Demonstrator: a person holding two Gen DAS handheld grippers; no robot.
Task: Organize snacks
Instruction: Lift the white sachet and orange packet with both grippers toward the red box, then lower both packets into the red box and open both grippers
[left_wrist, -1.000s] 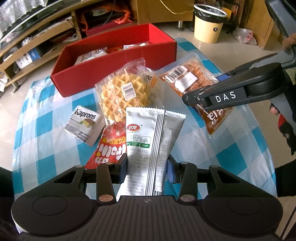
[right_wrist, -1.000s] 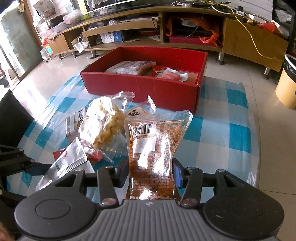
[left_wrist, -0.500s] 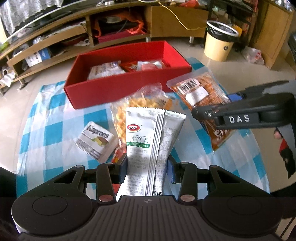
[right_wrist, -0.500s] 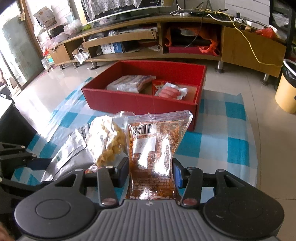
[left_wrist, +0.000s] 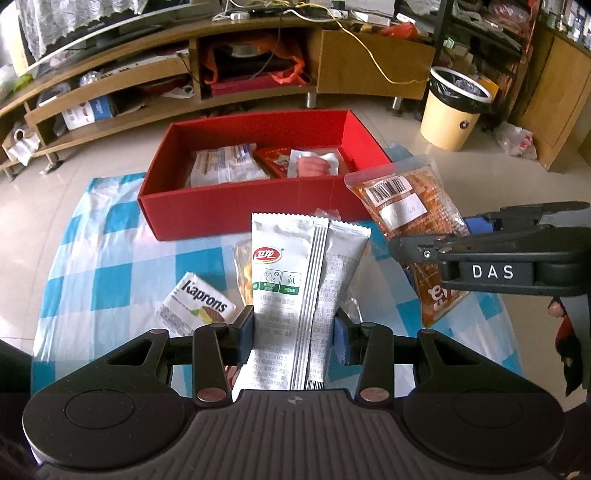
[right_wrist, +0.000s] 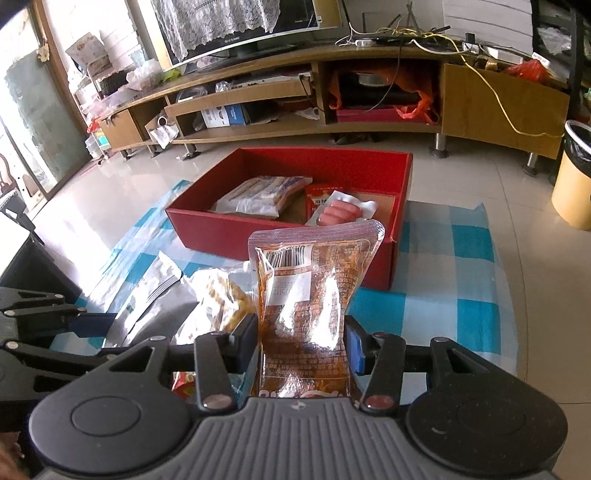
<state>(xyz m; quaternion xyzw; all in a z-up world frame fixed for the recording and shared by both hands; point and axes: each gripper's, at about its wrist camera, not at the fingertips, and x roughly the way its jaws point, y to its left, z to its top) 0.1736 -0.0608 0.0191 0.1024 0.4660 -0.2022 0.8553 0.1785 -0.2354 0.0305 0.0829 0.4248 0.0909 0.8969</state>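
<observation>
My left gripper (left_wrist: 294, 338) is shut on a silver-white snack packet (left_wrist: 295, 291) and holds it upright above the checked cloth. My right gripper (right_wrist: 302, 349) is shut on an orange-brown snack pouch (right_wrist: 306, 295), also raised; the pouch shows in the left wrist view (left_wrist: 406, 218), with the right gripper (left_wrist: 410, 236) at the right. The red box (left_wrist: 255, 206) lies ahead of both and holds a pale wrapped pack (left_wrist: 225, 166), a red packet (left_wrist: 275, 160) and a sausage pack (left_wrist: 314, 166). The box also shows in the right wrist view (right_wrist: 229, 232).
A Kaprons wafer pack (left_wrist: 197, 306) and a clear waffle bag (left_wrist: 243, 269) lie on the blue-white checked cloth (left_wrist: 110, 258). A yellow waste bin (left_wrist: 452, 110) stands at the back right. A low wooden TV cabinet (left_wrist: 221, 74) runs behind the box.
Both grippers have risen and tilted forward with their packets, so the red box interior now shows more. The snacks on the cloth have dropped lower in view.
</observation>
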